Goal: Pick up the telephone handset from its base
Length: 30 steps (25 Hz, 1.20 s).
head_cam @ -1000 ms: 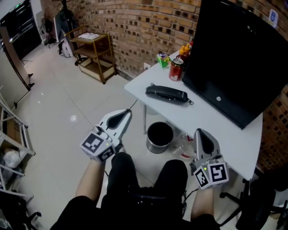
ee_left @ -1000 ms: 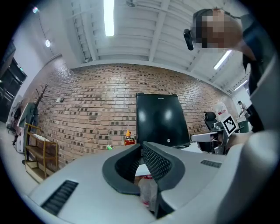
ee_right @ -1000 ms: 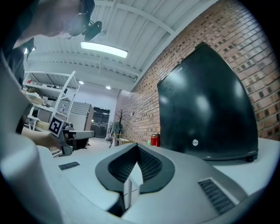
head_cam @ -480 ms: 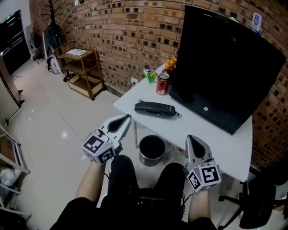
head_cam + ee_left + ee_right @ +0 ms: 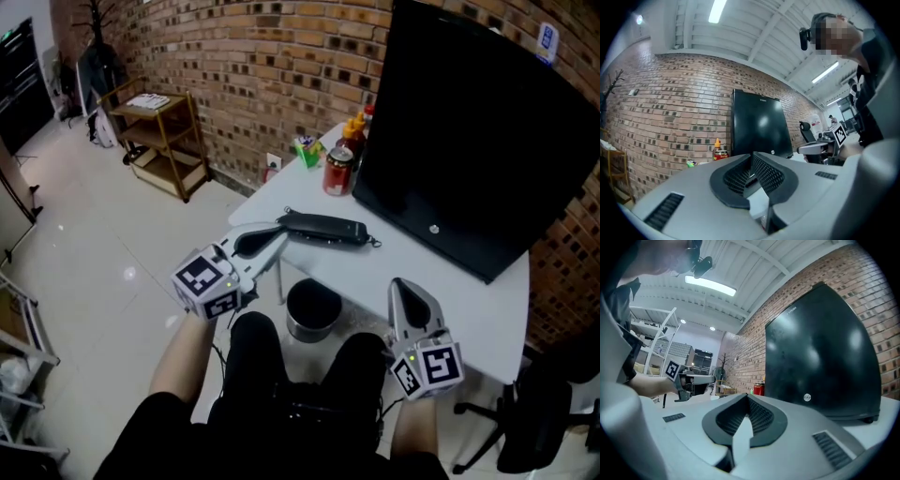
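The black telephone handset (image 5: 323,228) lies lengthwise on its slim base on the white table (image 5: 441,281), near the table's left front corner. My left gripper (image 5: 279,235) points level at the handset's left end, its tips at the table edge just short of it, jaws shut with nothing held. In the left gripper view the left gripper (image 5: 751,157) has its mesh pads pressed together. My right gripper (image 5: 404,287) hovers at the table's front edge, well right of the handset, shut and holding nothing. Its pads also meet in the right gripper view (image 5: 747,398).
A large black monitor (image 5: 469,141) stands behind the handset. A red can (image 5: 337,171), sauce bottles (image 5: 356,127) and a green item (image 5: 307,150) sit at the table's far corner. A black bin (image 5: 312,309) stands under the table, a wooden trolley (image 5: 155,131) at the brick wall.
My left gripper has moved forward and right, from above my knee to the table edge beside the handset's left end. The right gripper has crept slightly forward. Both stayed shut.
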Each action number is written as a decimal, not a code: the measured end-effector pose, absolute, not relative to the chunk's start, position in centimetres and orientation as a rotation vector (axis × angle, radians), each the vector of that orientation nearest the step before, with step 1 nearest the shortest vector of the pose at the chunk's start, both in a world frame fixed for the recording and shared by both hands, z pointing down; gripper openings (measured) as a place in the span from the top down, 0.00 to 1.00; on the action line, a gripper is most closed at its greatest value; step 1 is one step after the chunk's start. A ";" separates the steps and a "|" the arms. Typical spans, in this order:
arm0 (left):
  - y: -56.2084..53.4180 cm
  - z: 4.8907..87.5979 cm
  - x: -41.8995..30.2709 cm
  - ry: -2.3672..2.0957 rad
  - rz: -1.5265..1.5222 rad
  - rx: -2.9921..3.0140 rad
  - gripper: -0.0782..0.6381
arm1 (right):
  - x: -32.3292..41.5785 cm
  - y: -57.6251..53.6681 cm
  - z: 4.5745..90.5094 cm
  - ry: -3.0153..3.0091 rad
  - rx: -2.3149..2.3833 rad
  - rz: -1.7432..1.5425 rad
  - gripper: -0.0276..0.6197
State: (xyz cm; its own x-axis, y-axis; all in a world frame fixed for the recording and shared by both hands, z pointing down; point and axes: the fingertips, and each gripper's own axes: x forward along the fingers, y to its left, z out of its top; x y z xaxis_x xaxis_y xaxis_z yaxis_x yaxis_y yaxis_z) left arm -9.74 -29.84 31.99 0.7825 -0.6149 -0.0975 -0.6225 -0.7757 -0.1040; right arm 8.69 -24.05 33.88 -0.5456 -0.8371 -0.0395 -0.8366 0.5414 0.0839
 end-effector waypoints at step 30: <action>-35.9 37.0 -1.3 -0.004 -0.931 -2.765 0.53 | 10.9 -25.0 33.8 -2.709 1.550 -0.129 0.94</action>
State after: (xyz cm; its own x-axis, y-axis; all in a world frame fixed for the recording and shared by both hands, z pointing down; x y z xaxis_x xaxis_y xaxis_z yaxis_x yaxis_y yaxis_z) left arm -1.32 -35.90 36.99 0.7988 -0.0683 0.5977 0.0732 -0.9751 -0.2093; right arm 10.86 -25.03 33.77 -0.5072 -0.8615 -0.0257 -0.8600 0.5039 0.0807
